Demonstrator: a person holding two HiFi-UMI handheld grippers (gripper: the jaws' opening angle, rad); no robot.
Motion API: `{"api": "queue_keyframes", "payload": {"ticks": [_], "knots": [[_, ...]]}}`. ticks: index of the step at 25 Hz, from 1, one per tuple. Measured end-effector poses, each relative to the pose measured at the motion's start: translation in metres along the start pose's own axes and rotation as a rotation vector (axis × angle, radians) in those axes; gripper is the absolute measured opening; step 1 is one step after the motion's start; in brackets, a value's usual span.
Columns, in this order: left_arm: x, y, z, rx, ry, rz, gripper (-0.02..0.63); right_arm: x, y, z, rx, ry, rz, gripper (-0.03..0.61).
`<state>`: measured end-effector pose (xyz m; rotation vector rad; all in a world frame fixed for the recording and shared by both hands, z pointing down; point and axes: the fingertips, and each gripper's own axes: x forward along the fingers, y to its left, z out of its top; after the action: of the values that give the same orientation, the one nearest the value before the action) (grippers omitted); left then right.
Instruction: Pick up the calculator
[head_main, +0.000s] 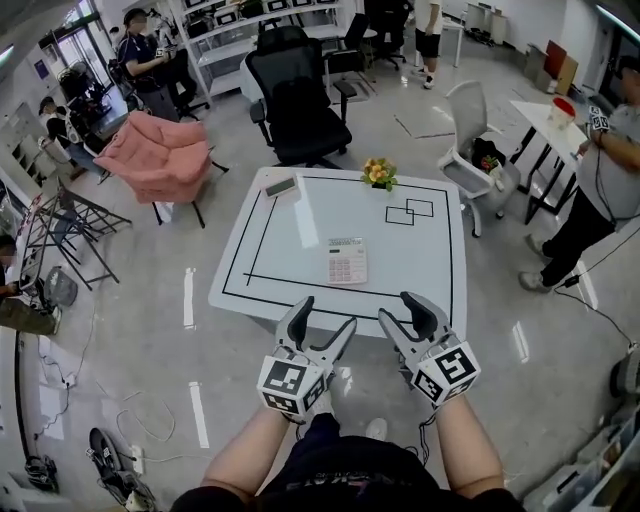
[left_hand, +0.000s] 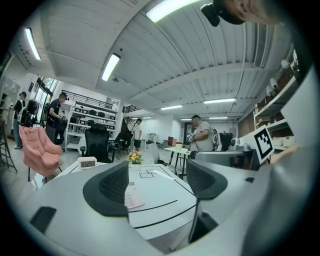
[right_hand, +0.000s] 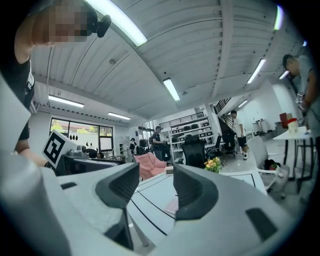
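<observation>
The calculator (head_main: 347, 261) is white and pinkish and lies flat near the middle of the white table (head_main: 232, 288), inside its black outline. My left gripper (head_main: 327, 313) hovers just before the table's near edge, open and empty. My right gripper (head_main: 398, 309) is beside it, also open and empty. Both point level toward the table. In the left gripper view the calculator (left_hand: 133, 196) shows between the spread jaws of the left gripper (left_hand: 157, 182), well ahead of them. The right gripper view shows part of the calculator (right_hand: 172, 206) past the right gripper (right_hand: 155, 187).
A small digital clock (head_main: 280, 186) and a pot of flowers (head_main: 378, 172) stand at the table's far edge. A black office chair (head_main: 300, 100) is behind the table, a pink armchair (head_main: 160, 155) at left, a white chair (head_main: 470, 150) at right. A person (head_main: 600, 190) stands at right.
</observation>
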<state>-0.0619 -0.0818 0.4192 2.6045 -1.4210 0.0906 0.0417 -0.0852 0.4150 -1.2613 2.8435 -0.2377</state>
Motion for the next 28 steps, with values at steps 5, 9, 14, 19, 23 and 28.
{"api": "queue_keyframes", "payload": {"ticks": [5,9,14,19,23,28], "knots": [[0.018,0.047,0.001,-0.012,0.010,-0.037,0.351,0.047,-0.005,-0.003,-0.005,0.016,-0.041,0.198],[0.031,0.080,-0.001,-0.034,0.017,-0.066,0.353,0.078,-0.008,-0.008,-0.009,0.036,-0.075,0.198],[0.043,0.113,-0.004,-0.082,0.028,-0.111,0.353,0.110,-0.012,-0.012,-0.018,0.059,-0.115,0.198],[0.054,0.132,-0.008,-0.100,0.046,-0.152,0.353,0.131,-0.015,-0.016,-0.023,0.074,-0.149,0.198],[0.061,0.145,-0.009,-0.111,0.054,-0.161,0.353,0.142,-0.017,-0.018,-0.024,0.090,-0.157,0.198],[0.073,0.157,-0.010,-0.128,0.077,-0.151,0.351,0.155,-0.029,-0.020,-0.018,0.108,-0.154,0.198]]}}
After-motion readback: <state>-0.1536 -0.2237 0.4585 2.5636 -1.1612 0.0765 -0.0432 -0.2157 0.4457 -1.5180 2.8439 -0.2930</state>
